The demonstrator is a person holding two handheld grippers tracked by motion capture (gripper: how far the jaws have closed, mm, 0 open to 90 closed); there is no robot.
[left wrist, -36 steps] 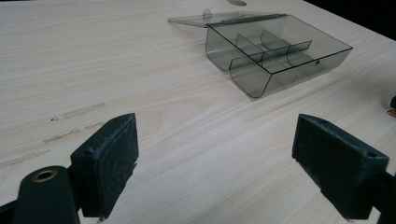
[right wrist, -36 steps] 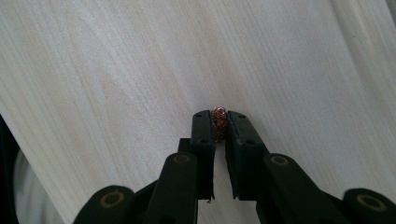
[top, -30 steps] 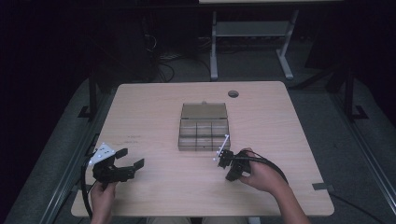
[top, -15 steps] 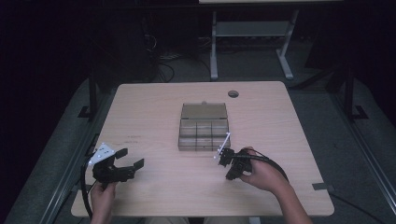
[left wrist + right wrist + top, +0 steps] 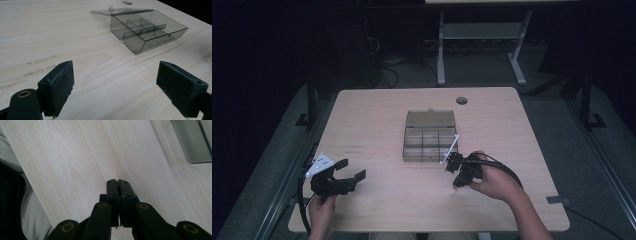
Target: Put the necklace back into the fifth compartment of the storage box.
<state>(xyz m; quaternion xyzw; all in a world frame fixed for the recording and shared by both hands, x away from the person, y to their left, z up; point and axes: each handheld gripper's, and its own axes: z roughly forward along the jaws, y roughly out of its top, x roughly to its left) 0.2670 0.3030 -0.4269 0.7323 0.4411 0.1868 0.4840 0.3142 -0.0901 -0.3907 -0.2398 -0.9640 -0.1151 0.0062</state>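
A smoky clear plastic compartment box [image 5: 429,142] sits mid-table with its lid laid open behind it. In the left gripper view the box [image 5: 147,32] lies ahead and to the right, and its dividers show nothing inside. My left gripper [image 5: 351,170] hovers near the table's front left, open wide with only bare wood between the pads [image 5: 115,72]. My right gripper [image 5: 456,184] is just in front of the box's right corner, tilted down at the tabletop. Its jaws [image 5: 117,181] are pressed together with nothing visible between them. A corner of the box [image 5: 192,142] shows at the upper right of the right gripper view.
The light wooden table [image 5: 377,120] has a round cable hole [image 5: 461,100] behind the box. Its front edge and the person's clothing [image 5: 25,202] show at the left of the right gripper view. A second table's legs [image 5: 441,50] stand on the dark floor beyond.
The right hand and its shut gripper have lifted slightly above the tabletop. The left gripper and the box have stayed in place.
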